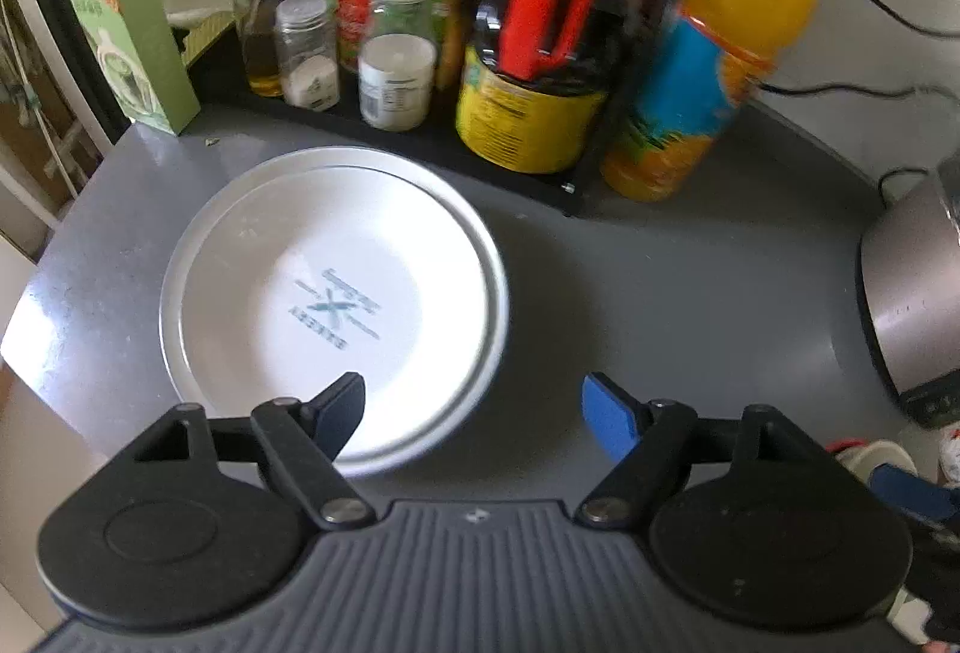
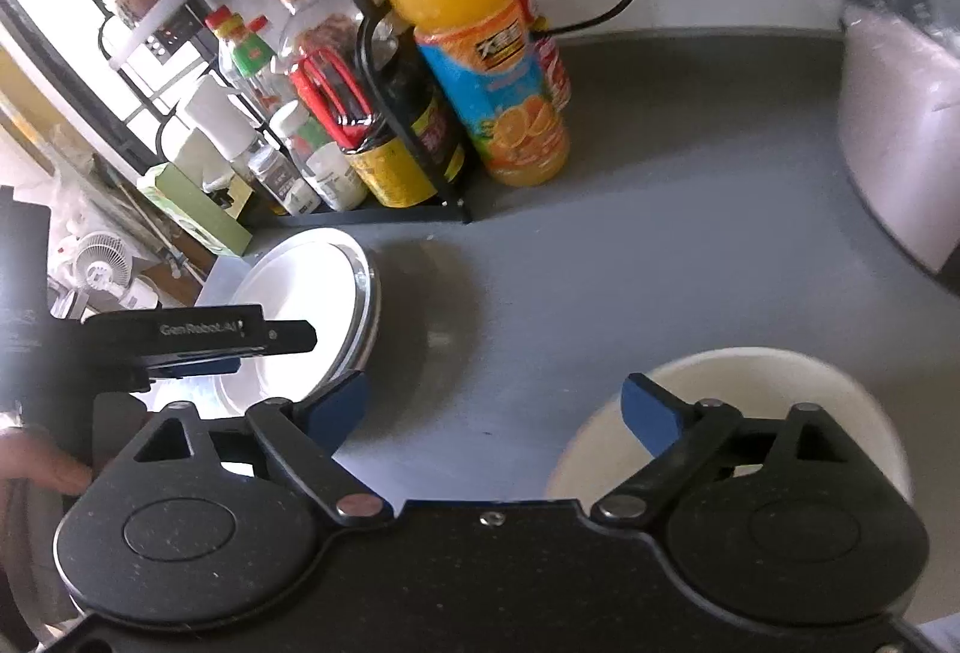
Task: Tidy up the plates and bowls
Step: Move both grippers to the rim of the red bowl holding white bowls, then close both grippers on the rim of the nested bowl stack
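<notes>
Two stacked white ceramic plates [image 1: 333, 305] sit near the grey surface's [image 1: 660, 281] left edge; the left gripper [image 1: 474, 410] hovers wide open, empty. Smooth, breakable: grip the rim.

The right gripper [image 2: 495, 413] is likewise open beside a white bowl [image 2: 750, 377].

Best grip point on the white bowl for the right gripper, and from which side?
Take the white bowl by its rim: one finger inside, one outside the wall, coming down from above on the near-left edge. It sits upright and open on the grey counter, too wide to span. The right gripper is open, its right finger already over that rim.
</notes>
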Tool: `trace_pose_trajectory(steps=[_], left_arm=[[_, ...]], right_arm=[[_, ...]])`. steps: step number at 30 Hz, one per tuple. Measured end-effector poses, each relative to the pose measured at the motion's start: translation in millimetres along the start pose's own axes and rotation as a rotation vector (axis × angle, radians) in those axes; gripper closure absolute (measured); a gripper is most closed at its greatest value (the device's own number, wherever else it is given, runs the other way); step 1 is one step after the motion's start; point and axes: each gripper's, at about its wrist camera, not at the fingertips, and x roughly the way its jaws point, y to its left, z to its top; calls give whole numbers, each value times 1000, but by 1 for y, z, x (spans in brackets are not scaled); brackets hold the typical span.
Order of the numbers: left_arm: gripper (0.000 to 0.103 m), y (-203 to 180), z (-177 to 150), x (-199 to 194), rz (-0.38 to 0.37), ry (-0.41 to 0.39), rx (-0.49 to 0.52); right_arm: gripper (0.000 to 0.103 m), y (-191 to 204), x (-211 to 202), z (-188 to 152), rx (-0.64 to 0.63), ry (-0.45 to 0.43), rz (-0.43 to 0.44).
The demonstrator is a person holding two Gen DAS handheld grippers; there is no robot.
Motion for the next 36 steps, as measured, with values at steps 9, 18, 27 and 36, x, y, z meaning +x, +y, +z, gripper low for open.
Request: trace_pose_trajectory(steps=[9,18,27,36], left_arm=[[9,-47,-32,-29,3,-63,4],[8,-79,-56,-44,-63,-43,-21],[8,-106,-71,-40,-112,-31,3],[16,-117,-80,-18,-138,46,-5]], right_arm=[[0,-31,-32,-9,-31,-47,28],[0,-63,-51,-16,-5,-64,17],[0,-91,-57,-23,26,-46,-28],[1,-118,-56,-32,64,-25,-66]])
